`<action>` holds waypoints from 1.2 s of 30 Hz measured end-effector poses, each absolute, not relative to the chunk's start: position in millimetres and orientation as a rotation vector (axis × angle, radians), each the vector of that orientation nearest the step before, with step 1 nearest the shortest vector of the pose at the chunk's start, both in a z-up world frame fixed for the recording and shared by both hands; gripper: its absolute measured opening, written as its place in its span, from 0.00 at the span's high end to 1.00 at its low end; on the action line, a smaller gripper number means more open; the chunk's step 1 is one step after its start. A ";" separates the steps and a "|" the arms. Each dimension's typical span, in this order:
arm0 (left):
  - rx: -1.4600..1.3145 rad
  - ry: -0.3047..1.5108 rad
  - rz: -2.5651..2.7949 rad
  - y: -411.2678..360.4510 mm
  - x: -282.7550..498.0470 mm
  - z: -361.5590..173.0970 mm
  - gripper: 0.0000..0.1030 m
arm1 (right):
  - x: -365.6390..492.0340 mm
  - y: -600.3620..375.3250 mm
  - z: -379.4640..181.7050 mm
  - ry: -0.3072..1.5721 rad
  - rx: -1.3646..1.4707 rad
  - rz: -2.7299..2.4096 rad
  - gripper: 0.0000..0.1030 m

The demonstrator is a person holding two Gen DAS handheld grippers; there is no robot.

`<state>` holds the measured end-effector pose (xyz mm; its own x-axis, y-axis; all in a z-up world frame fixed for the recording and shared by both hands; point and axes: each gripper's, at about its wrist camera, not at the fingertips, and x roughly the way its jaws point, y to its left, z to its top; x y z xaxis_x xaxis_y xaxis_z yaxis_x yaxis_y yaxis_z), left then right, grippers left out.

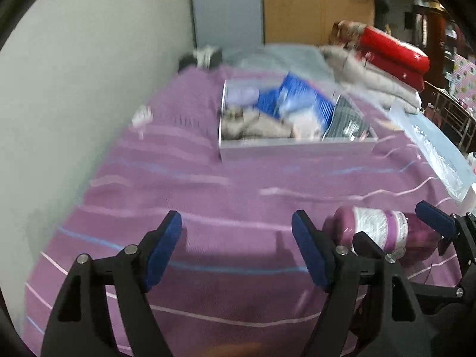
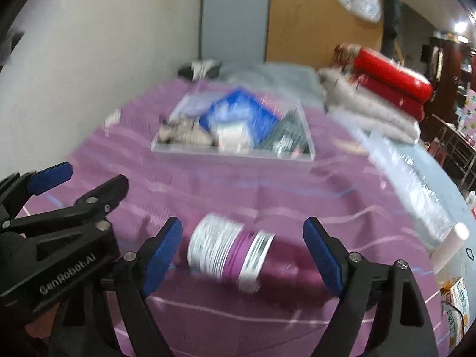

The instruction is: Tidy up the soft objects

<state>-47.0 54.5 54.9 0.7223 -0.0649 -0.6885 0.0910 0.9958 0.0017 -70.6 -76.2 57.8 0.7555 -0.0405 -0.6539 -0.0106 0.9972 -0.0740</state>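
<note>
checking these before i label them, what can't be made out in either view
- Label text on the purple roll: motion blur, both views.
- Contents of the clear box: blurred; only blue, grey and pale shapes.
- Small white thing on the bedspread, left wrist view: too small and blurred.
- Carton, right wrist view: cut by the frame edge.
- Right tongs open around the roll; contact unclear.

Pale wall point(image 1: 89, 74), grey door point(image 1: 227, 9), purple striped bedspread point(image 1: 208, 202).
</note>
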 end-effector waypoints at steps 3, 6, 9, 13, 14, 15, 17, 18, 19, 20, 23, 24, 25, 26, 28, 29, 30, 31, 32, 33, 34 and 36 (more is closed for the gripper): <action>-0.018 0.803 -0.073 64.1 -40.0 48.2 0.25 | -69.0 -73.7 55.7 0.725 -0.089 -0.013 0.18; -0.055 0.813 -0.074 70.0 -39.5 45.4 0.25 | -70.9 -77.8 55.1 0.725 -0.062 -0.003 0.18; -0.059 0.813 -0.069 70.0 -40.3 45.4 0.25 | -69.7 -81.4 53.9 0.734 -0.039 0.003 0.14; -0.048 0.816 -0.059 68.2 -42.5 44.1 0.25 | -68.0 -79.0 52.9 0.742 -0.048 0.000 0.12; -0.047 0.818 -0.059 68.2 -41.6 43.8 0.25 | -67.3 -78.8 52.8 0.744 -0.049 0.003 0.10; -0.046 0.819 -0.058 68.2 -41.0 43.7 0.25 | -67.0 -78.7 52.6 0.746 -0.048 0.006 0.08; -0.046 0.815 -0.058 68.6 -41.4 44.2 0.25 | -65.8 -79.8 52.2 0.751 -0.041 0.009 0.03; -0.046 0.814 -0.058 69.2 -41.9 44.6 0.25 | -65.5 -80.5 52.2 0.753 -0.037 0.011 0.02; -0.045 0.814 -0.057 69.3 -42.0 44.7 0.25 | -65.4 -80.9 52.1 0.753 -0.035 0.012 0.02; -0.045 0.814 -0.057 69.6 -41.7 44.5 0.25 | -65.4 -80.9 52.1 0.753 -0.035 0.012 0.02; -0.041 0.817 -0.053 69.7 -41.2 44.2 0.25 | -65.2 -81.1 51.8 0.754 -0.037 0.011 0.02; -0.038 0.817 -0.050 69.6 -41.0 44.2 0.25 | -65.0 -81.2 51.6 0.755 -0.039 0.011 0.02; -0.036 0.816 -0.050 69.4 -41.0 44.4 0.25 | -65.0 -81.3 51.7 0.755 -0.040 0.011 0.02; -0.035 0.815 -0.050 69.0 -40.6 44.6 0.25 | -64.9 -81.2 51.2 0.755 -0.041 0.012 0.02; -0.036 0.816 -0.050 68.8 -40.8 44.6 0.25 | -64.8 -81.3 51.3 0.756 -0.040 0.012 0.01; -0.035 0.815 -0.050 68.7 -40.9 44.8 0.25 | -64.8 -80.9 51.2 0.755 -0.040 0.011 0.01; -0.036 0.816 -0.050 68.7 -40.9 44.7 0.25 | -64.8 -80.9 51.2 0.755 -0.040 0.011 0.01; -0.036 0.816 -0.050 68.6 -40.9 44.6 0.25 | -64.8 -80.9 51.3 0.756 -0.040 0.011 0.01; -0.035 0.815 -0.050 68.5 -41.0 44.8 0.25 | -64.8 -80.8 51.3 0.755 -0.040 0.011 0.01; -0.034 0.815 -0.050 68.4 -41.1 45.1 0.25 | -64.7 -80.8 51.3 0.756 -0.040 0.011 0.01; -0.035 0.815 -0.050 68.3 -41.1 44.9 0.25 | -64.6 -80.9 51.3 0.756 -0.040 0.011 0.01; -0.033 0.816 -0.050 68.0 -40.6 45.3 0.25 | -64.7 -80.6 51.3 0.756 -0.040 0.010 0.01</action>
